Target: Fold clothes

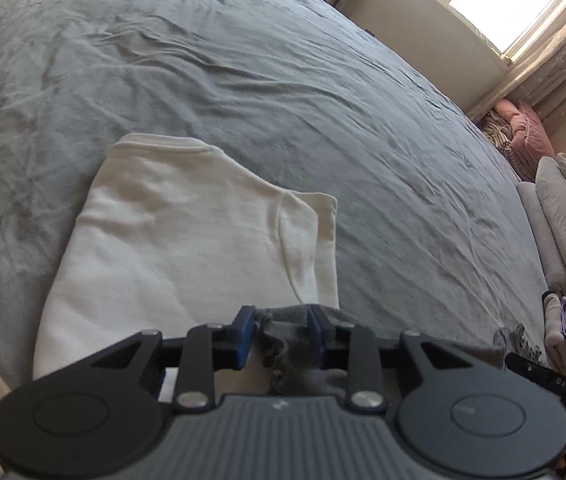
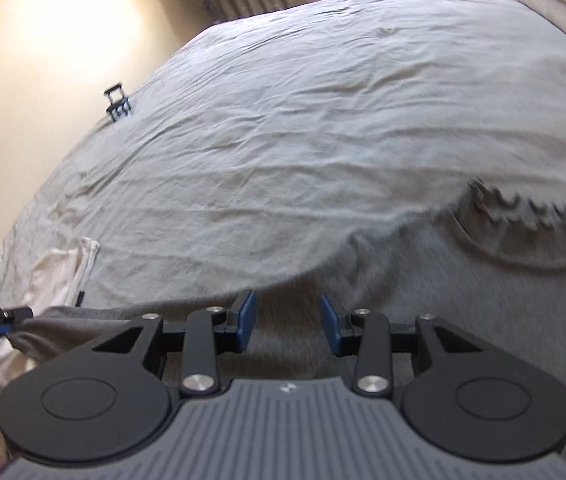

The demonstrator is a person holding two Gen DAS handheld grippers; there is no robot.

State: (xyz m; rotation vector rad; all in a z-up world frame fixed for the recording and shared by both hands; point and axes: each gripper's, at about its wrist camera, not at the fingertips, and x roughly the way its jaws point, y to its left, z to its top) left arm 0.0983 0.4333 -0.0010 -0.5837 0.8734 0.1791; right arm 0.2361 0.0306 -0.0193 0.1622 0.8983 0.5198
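Grey bedsheet [image 1: 283, 92] covered the whole bed. Nearest, the left gripper [image 1: 281, 330] stood slightly parted with grey garment [image 2: 423, 320] cloth bunched between its pads; whether they pressed it I could not tell. The right gripper [image 2: 287, 320] hung spread above that garment. Just beyond lay the folded white shirt [image 1: 187, 232]. Loosened, the grey cloth might slip and spoil the fold

Left gripper [image 1: 279, 322] at six o'clock, jaws parted around grey fringed fabric [image 1: 279, 354], apparently loose; folded white T-shirt [image 1: 187, 240] at centre on bed [image 1: 283, 92].
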